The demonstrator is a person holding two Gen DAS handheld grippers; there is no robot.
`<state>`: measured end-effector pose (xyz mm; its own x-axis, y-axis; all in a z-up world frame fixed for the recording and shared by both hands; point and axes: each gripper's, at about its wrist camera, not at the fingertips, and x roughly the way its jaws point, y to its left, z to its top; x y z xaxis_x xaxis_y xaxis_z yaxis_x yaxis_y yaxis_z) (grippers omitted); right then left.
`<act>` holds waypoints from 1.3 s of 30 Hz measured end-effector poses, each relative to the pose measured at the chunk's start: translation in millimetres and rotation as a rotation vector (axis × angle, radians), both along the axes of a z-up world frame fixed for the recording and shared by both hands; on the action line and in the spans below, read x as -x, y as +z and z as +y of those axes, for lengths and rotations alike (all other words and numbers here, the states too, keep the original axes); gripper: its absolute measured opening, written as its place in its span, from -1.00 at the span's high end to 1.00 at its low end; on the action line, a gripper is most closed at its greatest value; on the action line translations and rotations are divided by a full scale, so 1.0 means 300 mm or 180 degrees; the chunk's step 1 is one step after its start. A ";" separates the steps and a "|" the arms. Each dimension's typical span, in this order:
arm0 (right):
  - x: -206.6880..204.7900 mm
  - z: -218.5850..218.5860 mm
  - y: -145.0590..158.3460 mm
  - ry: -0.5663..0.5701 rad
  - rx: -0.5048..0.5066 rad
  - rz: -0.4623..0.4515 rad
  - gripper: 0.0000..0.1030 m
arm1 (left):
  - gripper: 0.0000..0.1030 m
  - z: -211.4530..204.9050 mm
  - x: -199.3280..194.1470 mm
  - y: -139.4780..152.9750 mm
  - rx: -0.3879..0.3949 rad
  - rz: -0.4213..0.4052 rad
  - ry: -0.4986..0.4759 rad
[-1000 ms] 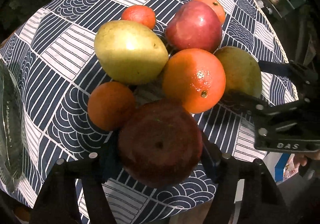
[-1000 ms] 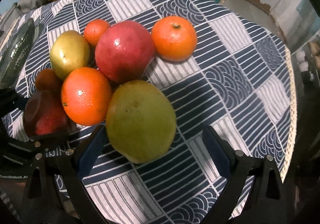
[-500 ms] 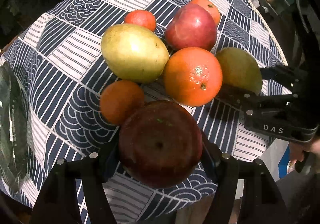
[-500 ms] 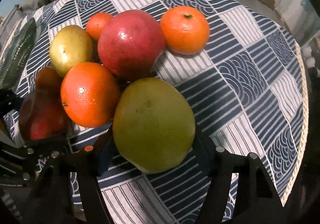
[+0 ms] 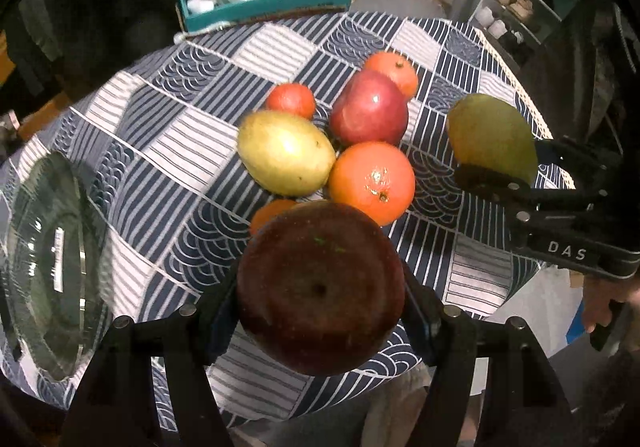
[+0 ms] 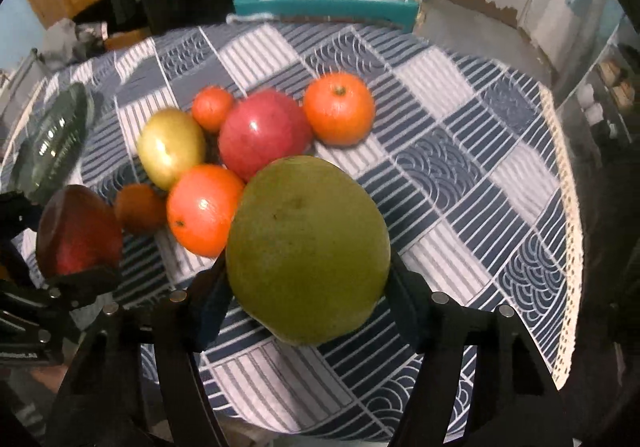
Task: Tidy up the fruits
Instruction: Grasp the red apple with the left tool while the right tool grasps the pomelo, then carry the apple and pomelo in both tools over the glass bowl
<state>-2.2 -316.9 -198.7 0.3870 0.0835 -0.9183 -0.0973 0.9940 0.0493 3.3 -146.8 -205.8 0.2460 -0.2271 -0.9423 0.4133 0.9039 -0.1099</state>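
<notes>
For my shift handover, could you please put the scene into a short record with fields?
left tongs: shut on the dark red apple, held above the table
right tongs: shut on the green mango, also lifted
left on tablecloth: yellow-green mango, pomegranate, large orange, three smaller oranges
glass plate: empty, at the table's left edge
teal tray: at the far edge, holding plastic bags

Patterned tablecloth (image 5: 168, 151), glass plate (image 5: 52, 267) at its edge, teal tray (image 6: 324, 7) beyond.
</notes>
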 end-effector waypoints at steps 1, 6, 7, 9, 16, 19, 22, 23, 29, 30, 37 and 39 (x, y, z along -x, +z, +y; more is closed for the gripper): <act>-0.001 0.000 0.013 -0.0003 -0.0001 -0.0031 -0.34 | -0.39 0.009 0.002 0.013 -0.0007 -0.0048 0.0009; 0.013 0.026 0.087 -0.0009 0.0045 -0.0239 -0.34 | -0.39 0.044 0.008 0.075 -0.0023 -0.0249 0.0036; 0.012 0.032 0.101 -0.0013 0.0044 -0.0277 -0.34 | -0.39 0.053 0.008 0.088 -0.0026 -0.0293 0.0042; 0.012 0.038 0.130 -0.0019 0.0061 -0.0361 -0.34 | -0.39 0.067 0.005 0.115 -0.0032 -0.0384 0.0070; 0.022 0.060 0.232 -0.0023 0.0055 -0.0616 -0.34 | -0.39 0.137 -0.020 0.177 0.0006 -0.0541 0.0195; 0.018 0.074 0.271 -0.0020 0.0021 -0.0724 -0.34 | -0.39 0.168 -0.028 0.210 0.0014 -0.0642 0.0257; 0.012 0.090 0.311 -0.0012 -0.0033 -0.0836 -0.34 | -0.39 0.199 -0.036 0.244 0.0042 -0.0721 0.0319; 0.009 0.099 0.323 -0.0008 -0.0039 -0.0869 -0.34 | -0.39 0.210 -0.038 0.259 0.0057 -0.0749 0.0346; -0.001 0.157 0.385 0.0075 -0.0105 -0.1029 -0.34 | -0.39 0.249 -0.035 0.312 0.0102 -0.0860 0.0414; 0.000 0.163 0.390 0.0083 -0.0107 -0.1050 -0.34 | -0.39 0.255 -0.033 0.318 0.0097 -0.0878 0.0422; -0.014 0.228 0.437 0.0163 -0.0144 -0.1159 -0.34 | -0.39 0.307 -0.031 0.348 0.0090 -0.0960 0.0503; -0.018 0.248 0.449 0.0184 -0.0159 -0.1181 -0.34 | -0.39 0.324 -0.034 0.356 0.0092 -0.0983 0.0532</act>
